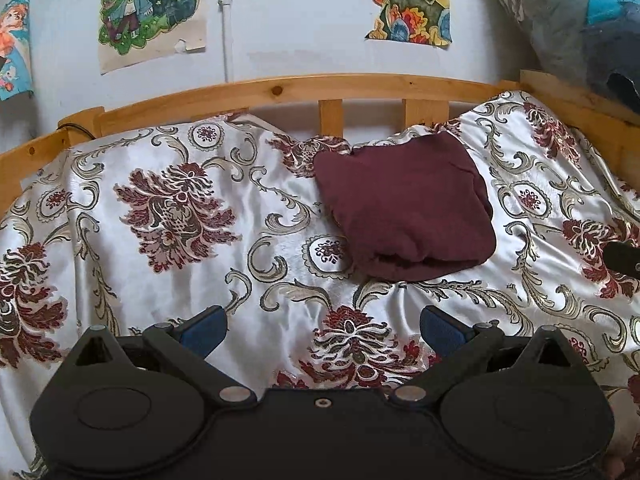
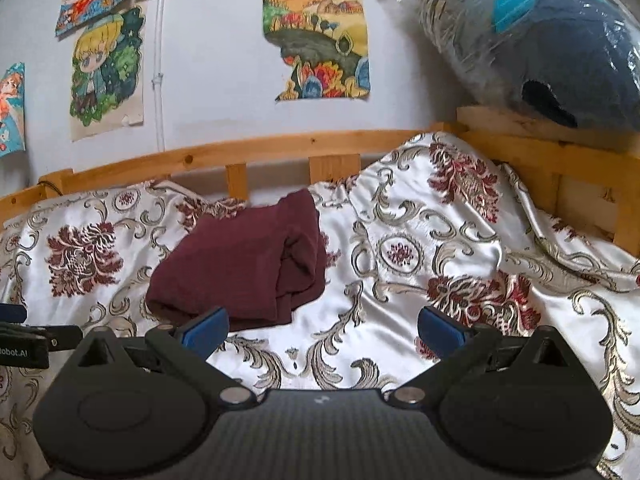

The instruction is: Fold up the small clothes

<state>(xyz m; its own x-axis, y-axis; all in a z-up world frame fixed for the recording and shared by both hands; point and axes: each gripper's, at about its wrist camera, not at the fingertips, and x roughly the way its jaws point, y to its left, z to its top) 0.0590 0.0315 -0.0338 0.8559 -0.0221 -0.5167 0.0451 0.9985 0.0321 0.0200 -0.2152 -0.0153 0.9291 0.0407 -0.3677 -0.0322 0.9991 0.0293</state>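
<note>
Patterned bedspread (image 1: 168,280) carries a folded maroon garment (image 1: 404,208) near the wooden rail (image 1: 280,90), ahead-right of the left gripper (image 1: 322,330), ahead-left of the nearer right gripper (image 2: 322,330), both wide open, empty.

A home bedroom, likely a child's. Wooden bed frame (image 1: 280,88) under a floral satin bedspread (image 1: 160,272). Cartoon drawings (image 2: 106,72) taped to the wall, bagged plush toy (image 2: 560,52) alongside.

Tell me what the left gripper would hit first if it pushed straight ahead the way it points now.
Probably the patterned bedspread itself: the open left gripper has bare cover between its fingers. The folded maroon garment lies ahead but off to the right, so it would likely be missed or grazed. Depth is hard to judge.
</note>
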